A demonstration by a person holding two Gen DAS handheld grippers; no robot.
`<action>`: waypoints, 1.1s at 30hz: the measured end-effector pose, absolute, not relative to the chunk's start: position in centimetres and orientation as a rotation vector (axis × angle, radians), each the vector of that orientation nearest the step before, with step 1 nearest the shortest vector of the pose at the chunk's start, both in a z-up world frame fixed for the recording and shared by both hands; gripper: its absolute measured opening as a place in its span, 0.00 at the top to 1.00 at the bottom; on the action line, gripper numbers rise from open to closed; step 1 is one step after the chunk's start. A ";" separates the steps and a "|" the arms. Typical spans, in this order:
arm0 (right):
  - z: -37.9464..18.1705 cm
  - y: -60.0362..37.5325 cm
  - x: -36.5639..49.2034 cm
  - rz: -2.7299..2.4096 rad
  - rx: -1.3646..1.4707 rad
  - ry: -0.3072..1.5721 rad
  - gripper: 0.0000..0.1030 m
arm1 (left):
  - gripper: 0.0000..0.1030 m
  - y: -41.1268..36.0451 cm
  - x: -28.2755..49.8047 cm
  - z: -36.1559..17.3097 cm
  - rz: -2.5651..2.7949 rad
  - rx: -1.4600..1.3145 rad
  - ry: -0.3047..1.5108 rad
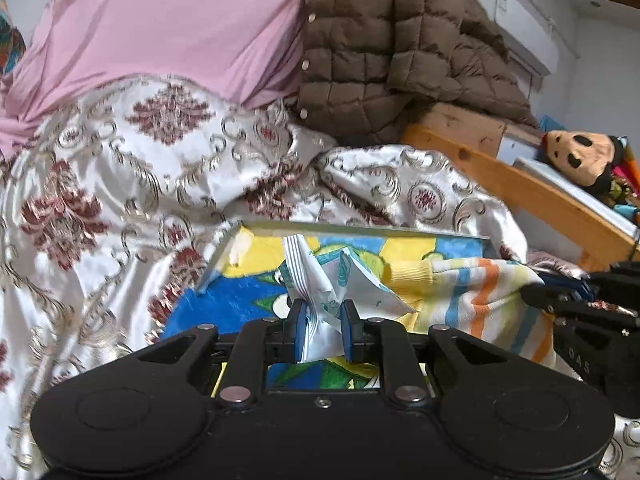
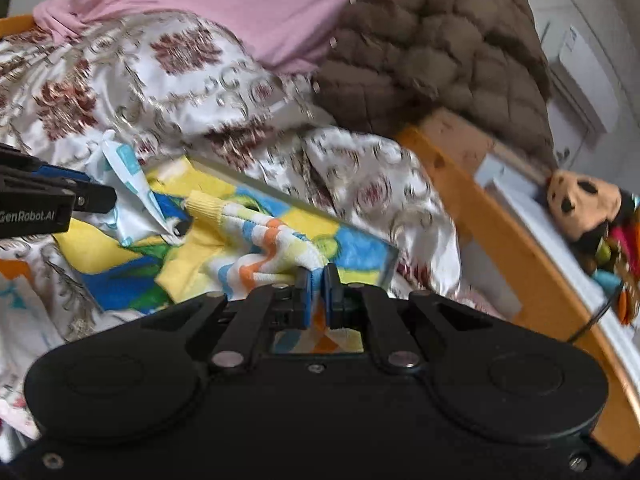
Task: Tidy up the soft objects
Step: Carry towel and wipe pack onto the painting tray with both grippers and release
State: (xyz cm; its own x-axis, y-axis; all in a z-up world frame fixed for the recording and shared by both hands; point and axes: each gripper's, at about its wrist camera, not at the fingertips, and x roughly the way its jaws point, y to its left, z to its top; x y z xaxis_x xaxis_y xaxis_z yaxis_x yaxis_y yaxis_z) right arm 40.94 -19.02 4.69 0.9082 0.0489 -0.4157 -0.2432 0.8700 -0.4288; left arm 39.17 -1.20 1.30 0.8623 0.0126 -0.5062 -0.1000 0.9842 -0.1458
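Left gripper [image 1: 323, 320] pinches a crumpled white printed cloth [image 1: 336, 280]; right gripper [image 2: 317, 290] clamps the striped sweater [image 2: 264, 248], both over the colourful mat [image 1: 224, 300].

Between the blue pads [image 1: 301, 330] bunches a white cloth [image 1: 326, 280] with teal print; beyond them lies a blue, yellow and green mat [image 1: 240, 300]; right of them a white, orange, blue and yellow striped sock [image 1: 480, 292]; farther off, white bedding [image 1: 140, 184] with maroon medallions, a pink sheet [image 1: 180, 20], a brown quilted jacket [image 1: 380, 48].
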 end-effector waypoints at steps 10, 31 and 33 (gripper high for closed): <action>-0.8 -21.7 43.9 0.111 -0.460 0.502 0.98 | 0.81 -1.0 43.1 -2.4 0.092 -0.267 0.674; 2.5 -23.5 40.5 0.104 -0.350 0.488 0.34 | 0.51 -0.4 42.0 -0.9 0.092 -0.316 0.719; 3.1 -23.5 40.0 0.102 -0.344 0.469 0.22 | 0.43 -0.3 41.5 -0.1 0.090 -0.324 0.695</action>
State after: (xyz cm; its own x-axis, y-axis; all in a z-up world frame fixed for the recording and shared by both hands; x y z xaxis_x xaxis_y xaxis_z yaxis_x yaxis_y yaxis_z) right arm 40.02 -23.47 3.12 0.8882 0.0181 -0.4591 -0.1748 0.9374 -0.3012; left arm 41.46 -0.34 -0.09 0.7666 -0.0259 -0.6417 -0.1883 0.9462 -0.2630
